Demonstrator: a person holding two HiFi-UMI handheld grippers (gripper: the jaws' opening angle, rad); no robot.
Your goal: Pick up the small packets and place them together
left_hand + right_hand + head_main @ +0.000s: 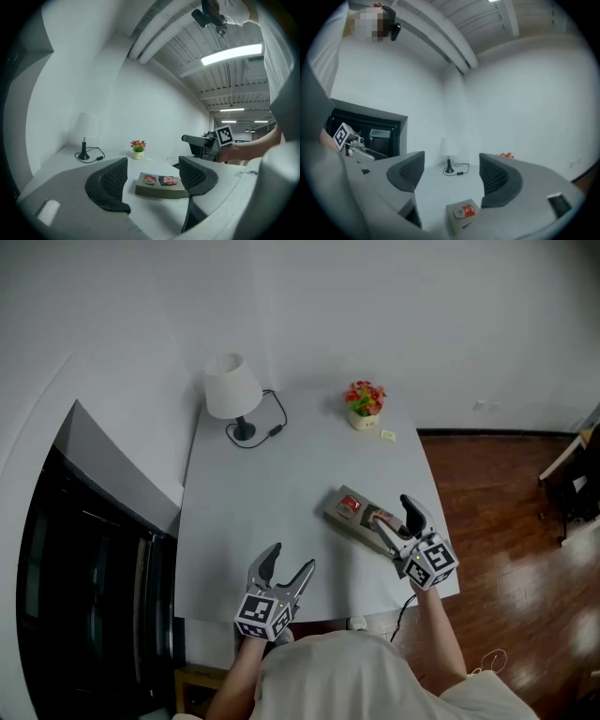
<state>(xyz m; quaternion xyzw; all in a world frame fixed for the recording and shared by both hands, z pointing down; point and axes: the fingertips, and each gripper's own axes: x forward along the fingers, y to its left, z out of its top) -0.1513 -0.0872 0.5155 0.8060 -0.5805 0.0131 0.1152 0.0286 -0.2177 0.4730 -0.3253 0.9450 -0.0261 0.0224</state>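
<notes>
Left tool (290, 561) level over tabletop (253, 502) edge, partly open, empty. Right tool (396, 517) level above tray (337, 515), wide, empty.

left gripper (292, 561) sat low, close to the body, pointing about level, jaws partly apart, nothing between them. right gripper (394, 519) reached further forward on the right, level, jaws wide apart, empty. both forearms (441, 629) extended forward.

Your packets (351, 506) are red, on a dull grey-brown tray (336, 515) over a white table (244, 512). Your lamp (232, 385) has a white shade and black stem; the flowers (365, 395) are red and orange above green, the floor (497, 512) reddish-brown wood
</notes>
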